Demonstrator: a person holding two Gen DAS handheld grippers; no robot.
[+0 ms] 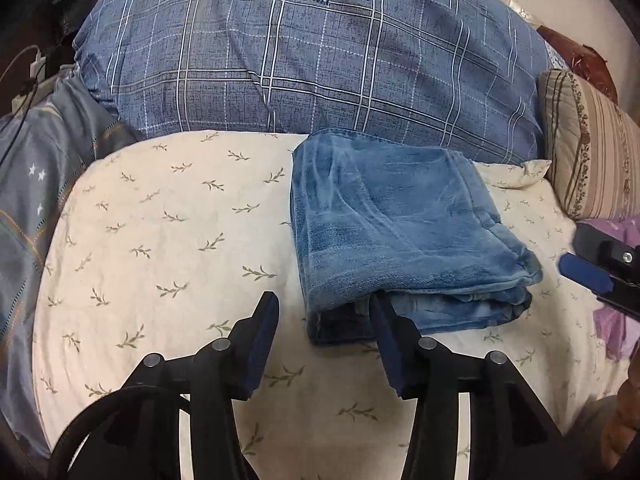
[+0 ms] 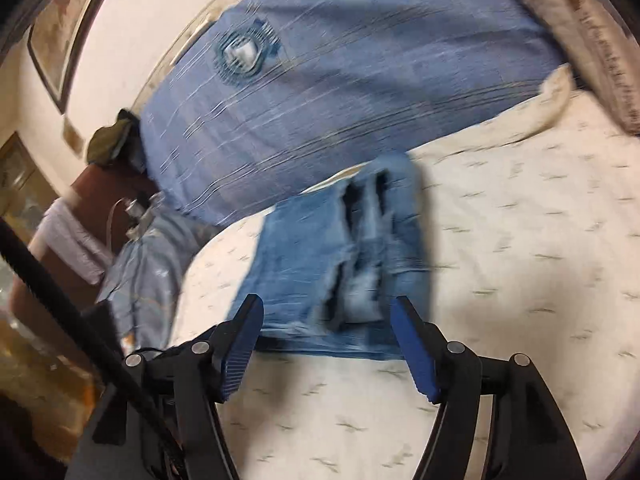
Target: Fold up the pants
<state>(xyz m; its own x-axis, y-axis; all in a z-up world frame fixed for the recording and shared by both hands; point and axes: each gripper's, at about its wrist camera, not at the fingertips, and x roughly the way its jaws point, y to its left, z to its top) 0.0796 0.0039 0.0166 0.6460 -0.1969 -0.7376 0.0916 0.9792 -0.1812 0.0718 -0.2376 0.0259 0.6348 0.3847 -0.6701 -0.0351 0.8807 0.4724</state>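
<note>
A: Where are the pants [image 1: 400, 240]?
B: Folded into a thick blue bundle on the leaf-print sheet [image 1: 160, 240], just before the plaid quilt [image 1: 320, 60]; striped pillow [image 1: 592, 148] to its right.
A: The 2 grippers?
B: Left gripper [image 1: 325, 312] released, jaws apart at the bundle's near edge; right gripper [image 2: 326, 316] likewise released, gripping nothing.
</note>
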